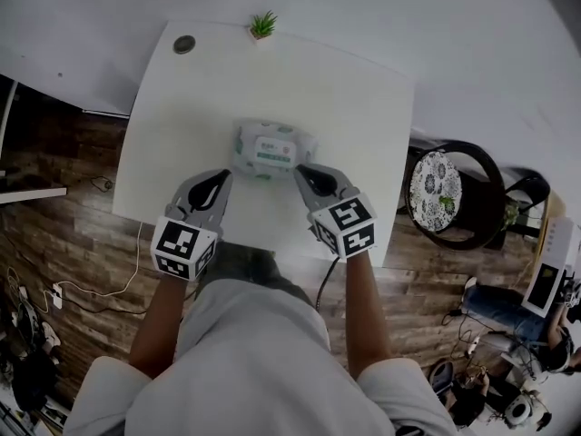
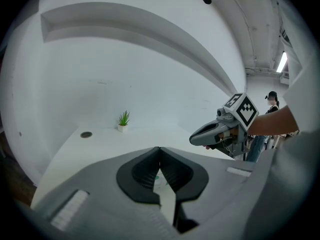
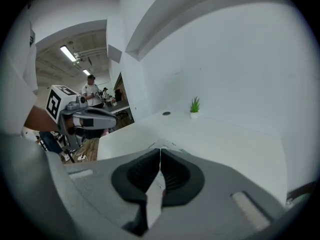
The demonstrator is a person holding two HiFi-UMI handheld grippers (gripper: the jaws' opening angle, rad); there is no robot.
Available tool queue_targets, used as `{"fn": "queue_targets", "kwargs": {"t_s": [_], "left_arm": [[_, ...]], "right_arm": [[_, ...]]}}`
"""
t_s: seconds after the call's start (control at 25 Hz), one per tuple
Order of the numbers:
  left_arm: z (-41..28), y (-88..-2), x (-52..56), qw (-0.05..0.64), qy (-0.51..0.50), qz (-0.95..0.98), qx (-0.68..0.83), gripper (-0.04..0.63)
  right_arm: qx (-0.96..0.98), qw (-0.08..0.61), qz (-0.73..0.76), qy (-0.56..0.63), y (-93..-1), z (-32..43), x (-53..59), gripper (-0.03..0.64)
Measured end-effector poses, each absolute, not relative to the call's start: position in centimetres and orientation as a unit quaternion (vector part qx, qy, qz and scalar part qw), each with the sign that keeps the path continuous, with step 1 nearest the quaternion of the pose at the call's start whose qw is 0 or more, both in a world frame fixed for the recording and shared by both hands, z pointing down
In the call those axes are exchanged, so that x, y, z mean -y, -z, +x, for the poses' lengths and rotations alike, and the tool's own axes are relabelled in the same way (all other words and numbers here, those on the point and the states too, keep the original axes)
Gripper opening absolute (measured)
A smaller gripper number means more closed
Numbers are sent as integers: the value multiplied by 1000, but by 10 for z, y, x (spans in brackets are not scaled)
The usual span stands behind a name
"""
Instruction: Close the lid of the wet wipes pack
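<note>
The wet wipes pack [image 1: 270, 150] lies in the middle of the white table [image 1: 363, 107], white with a green label, and its lid looks flat on top. My left gripper [image 1: 223, 177] hovers just off the pack's near left corner, jaws shut with nothing between them [image 2: 159, 150]. On the other side, the right gripper [image 1: 300, 170] hangs by the near right corner, also shut and empty [image 3: 160, 150]. A sliver of the pack [image 3: 168, 145] peeks over the right jaws. Each gripper shows in the other's view: the right gripper [image 2: 194, 140] and the left gripper [image 3: 113, 118].
A small potted plant [image 1: 262, 26] and a round cable grommet [image 1: 184, 44] sit at the table's far edge. A round black chair with a patterned cushion [image 1: 438, 192] stands on the wood floor to the right. People stand in the background.
</note>
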State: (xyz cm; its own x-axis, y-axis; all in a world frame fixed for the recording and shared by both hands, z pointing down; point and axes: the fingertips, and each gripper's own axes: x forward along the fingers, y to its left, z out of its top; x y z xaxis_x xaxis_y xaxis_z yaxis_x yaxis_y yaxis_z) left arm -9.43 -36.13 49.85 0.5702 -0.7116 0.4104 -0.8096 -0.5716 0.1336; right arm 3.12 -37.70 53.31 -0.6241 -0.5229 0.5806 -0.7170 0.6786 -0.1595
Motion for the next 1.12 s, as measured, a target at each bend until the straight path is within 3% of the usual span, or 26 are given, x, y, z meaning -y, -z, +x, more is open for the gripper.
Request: {"fn": "queue_targets", "kwargs": {"t_s": [1.12], "left_arm": [[-83,-373,324,21,-92,866,492,-2]], "right_arm": [[826,79,552,-88,-406,168,320,5]]}}
